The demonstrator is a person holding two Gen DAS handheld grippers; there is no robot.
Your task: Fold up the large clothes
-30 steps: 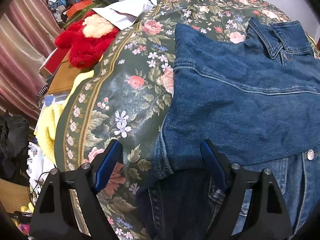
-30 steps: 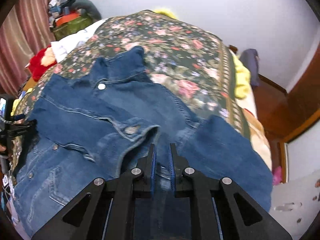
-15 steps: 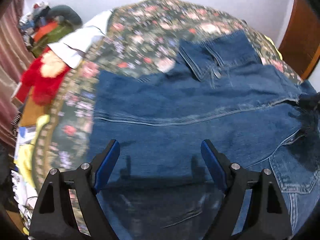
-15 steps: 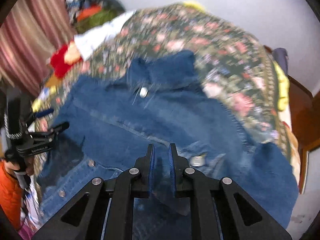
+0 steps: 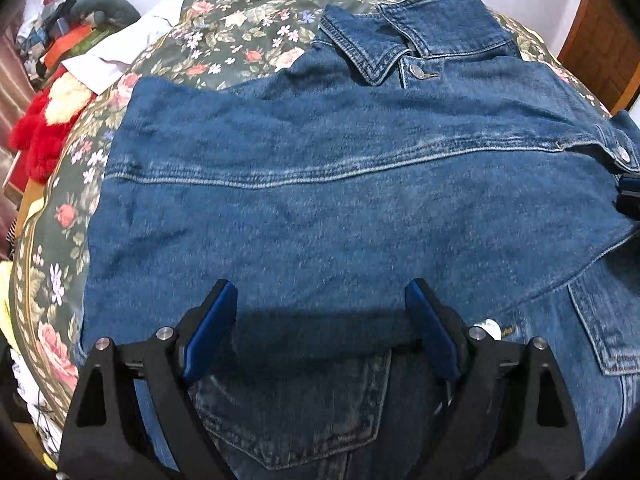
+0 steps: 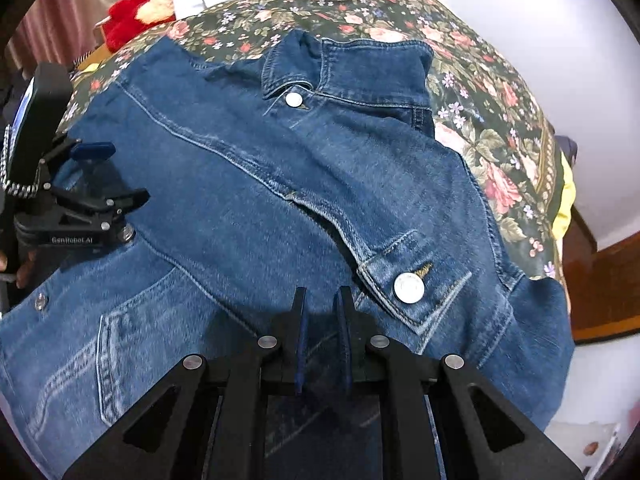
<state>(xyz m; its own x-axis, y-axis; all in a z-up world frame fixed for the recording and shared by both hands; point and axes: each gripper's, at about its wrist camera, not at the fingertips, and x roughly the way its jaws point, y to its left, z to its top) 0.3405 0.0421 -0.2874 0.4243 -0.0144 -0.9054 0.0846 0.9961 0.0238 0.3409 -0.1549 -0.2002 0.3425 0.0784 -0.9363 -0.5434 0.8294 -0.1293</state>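
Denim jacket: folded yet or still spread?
Partly folded: the denim jacket has a sleeve laid across its front, cuff by the right gripper.

Home bedrm: floral bedspread [image 5: 248,28]

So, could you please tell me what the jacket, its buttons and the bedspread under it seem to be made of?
Jacket: blue denim, matte, with faded seams and contrast stitching. Buttons: probably metal, silvery and shiny. Bedspread: printed floral fabric with a slight sheen; fibre unclear.
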